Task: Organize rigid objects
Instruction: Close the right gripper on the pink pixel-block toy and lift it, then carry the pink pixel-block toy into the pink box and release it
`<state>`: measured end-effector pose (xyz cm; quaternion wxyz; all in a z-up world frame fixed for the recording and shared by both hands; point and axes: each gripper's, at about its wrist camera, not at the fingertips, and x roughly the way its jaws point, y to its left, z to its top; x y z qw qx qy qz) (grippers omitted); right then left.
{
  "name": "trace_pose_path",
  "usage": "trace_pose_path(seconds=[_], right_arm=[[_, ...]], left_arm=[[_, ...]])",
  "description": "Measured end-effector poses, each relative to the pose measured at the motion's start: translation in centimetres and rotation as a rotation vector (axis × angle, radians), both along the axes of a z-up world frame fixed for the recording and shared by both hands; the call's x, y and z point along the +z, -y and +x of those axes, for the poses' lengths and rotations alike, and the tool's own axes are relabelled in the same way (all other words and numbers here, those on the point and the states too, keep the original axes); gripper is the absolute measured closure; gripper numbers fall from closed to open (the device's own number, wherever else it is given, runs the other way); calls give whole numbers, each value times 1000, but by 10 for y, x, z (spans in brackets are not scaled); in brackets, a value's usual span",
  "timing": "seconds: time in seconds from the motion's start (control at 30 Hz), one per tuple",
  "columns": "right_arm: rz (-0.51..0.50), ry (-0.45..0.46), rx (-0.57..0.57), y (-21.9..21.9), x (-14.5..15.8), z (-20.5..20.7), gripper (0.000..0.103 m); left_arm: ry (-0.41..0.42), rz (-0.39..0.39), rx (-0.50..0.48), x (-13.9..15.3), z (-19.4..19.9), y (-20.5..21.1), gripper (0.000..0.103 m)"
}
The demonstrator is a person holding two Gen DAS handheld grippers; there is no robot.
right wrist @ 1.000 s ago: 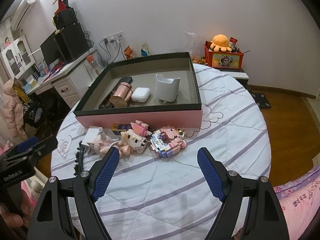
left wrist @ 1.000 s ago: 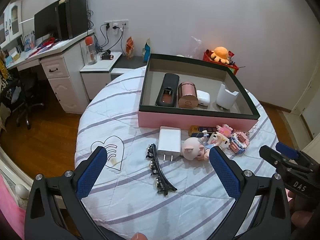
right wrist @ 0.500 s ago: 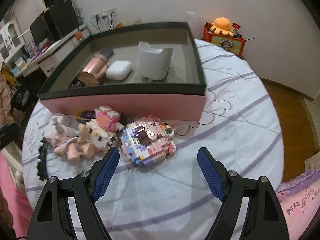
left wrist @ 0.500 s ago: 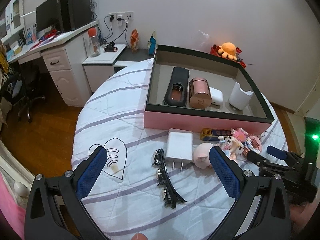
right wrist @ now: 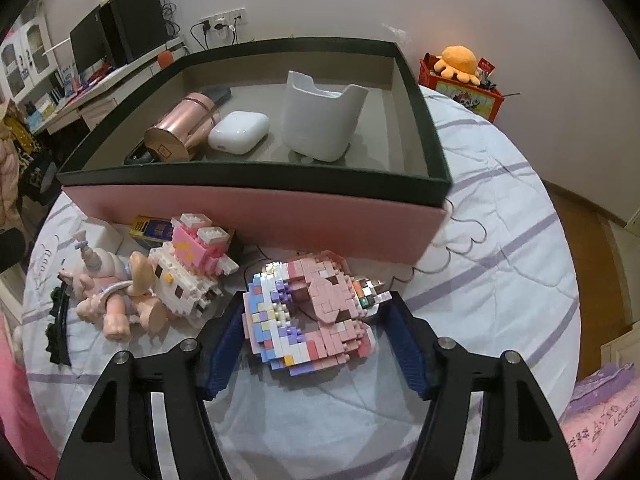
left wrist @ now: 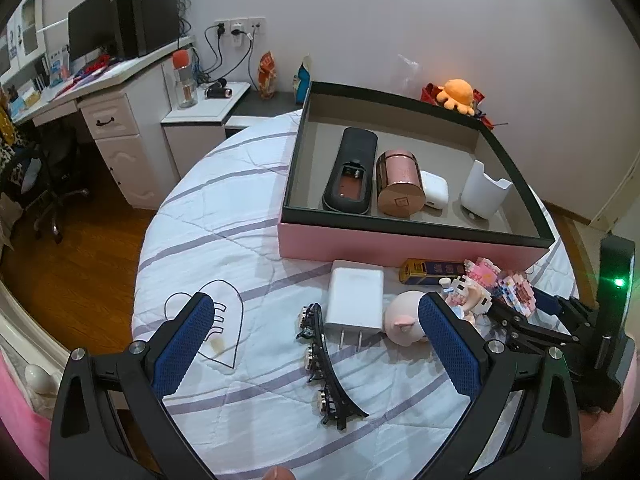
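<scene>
A pink and blue brick figure (right wrist: 312, 320) lies on the striped round table in front of the pink box (right wrist: 260, 208). My right gripper (right wrist: 316, 304) straddles it with jaws closing; the blue pads sit close on both sides, a thin gap still on the right. Beside it lie a white-and-pink brick cat (right wrist: 192, 264) and a pig doll (right wrist: 116, 296). My left gripper (left wrist: 316, 308) hangs open above a white charger (left wrist: 354, 294) and a black hair clip (left wrist: 324, 364). In the left wrist view the right gripper (left wrist: 516, 312) reaches the figure (left wrist: 516, 292) from the right.
The box (left wrist: 400, 240) holds a black case (left wrist: 352, 170), a rose-gold tin (left wrist: 400, 182), a white earbud case (left wrist: 434, 190) and a white holder (left wrist: 484, 188). A small yellow and blue pack (left wrist: 432, 270) lies against its front wall. A desk (left wrist: 100, 92) stands left, the table edge near.
My right gripper has dropped down over the brick figure and its jaws have narrowed around it. The left gripper sank slightly toward the table, then held still.
</scene>
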<state>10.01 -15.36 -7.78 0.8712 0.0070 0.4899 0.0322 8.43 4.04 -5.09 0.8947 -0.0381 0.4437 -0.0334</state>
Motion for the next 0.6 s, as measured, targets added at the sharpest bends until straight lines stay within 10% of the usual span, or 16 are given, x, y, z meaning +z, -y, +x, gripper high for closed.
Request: trace_pose_path(seconds=[0.6], right_arm=[[78, 154, 9, 1, 80, -7, 35]], left_arm=[[97, 3, -21, 31, 20, 7, 0]])
